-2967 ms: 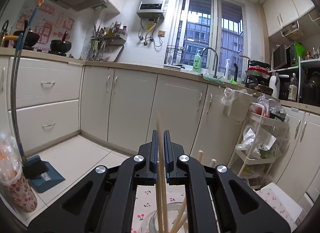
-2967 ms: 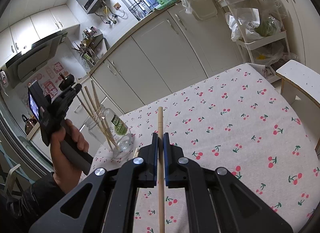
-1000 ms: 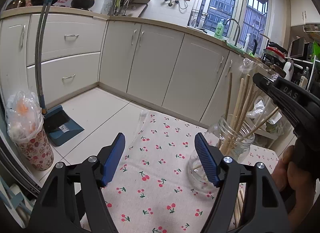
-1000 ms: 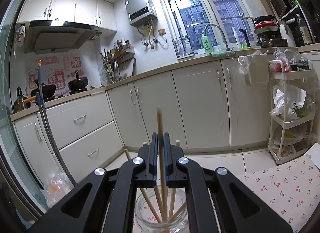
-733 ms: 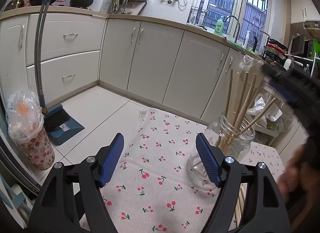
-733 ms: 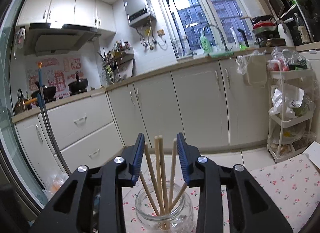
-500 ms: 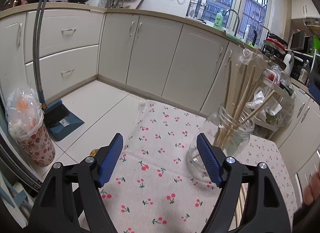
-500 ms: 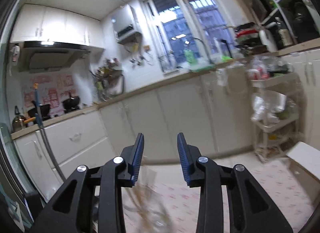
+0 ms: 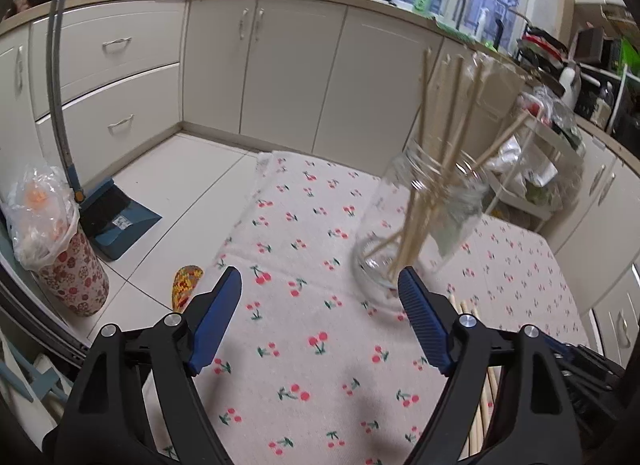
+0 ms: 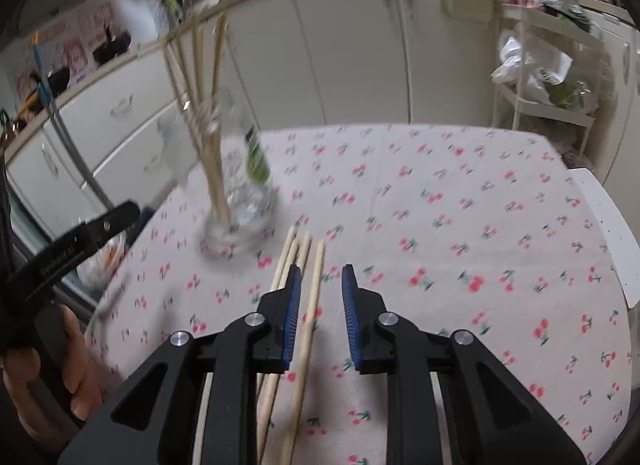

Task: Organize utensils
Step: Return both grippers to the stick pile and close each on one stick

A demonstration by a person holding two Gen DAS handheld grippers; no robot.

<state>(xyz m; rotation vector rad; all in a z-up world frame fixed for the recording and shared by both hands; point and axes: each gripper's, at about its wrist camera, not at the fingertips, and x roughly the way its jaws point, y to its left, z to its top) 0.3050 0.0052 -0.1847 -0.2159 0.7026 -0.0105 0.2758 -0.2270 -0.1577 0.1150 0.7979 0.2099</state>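
Observation:
A glass jar [image 9: 420, 225] holding several wooden chopsticks stands on the cherry-print tablecloth [image 9: 320, 345]. My left gripper [image 9: 318, 285] hovers in front of it, its jaws wide and still opening with nothing between them; the jar is just past its right finger. In the right wrist view the jar [image 10: 240, 201] is blurred at the left. My right gripper [image 10: 322, 285] points down at several loose chopsticks [image 10: 298, 257] lying on the cloth. Its jaws are closing, and one chopstick [image 10: 309, 313] lies between them beside the left pad, not pinched.
A hand [image 10: 44, 369] holds the left gripper [image 10: 80, 241] at the table's left edge. On the floor stand a bagged bin [image 9: 60, 249] and a blue dustpan [image 9: 120, 221]. A white rack [image 10: 544, 77] and a white seat [image 10: 608, 221] flank the table's right side.
My right gripper let its chopstick go into the jar, opened, then swung down to the loose chopsticks on the cloth. My left gripper sank slightly toward the table with its jaws widening.

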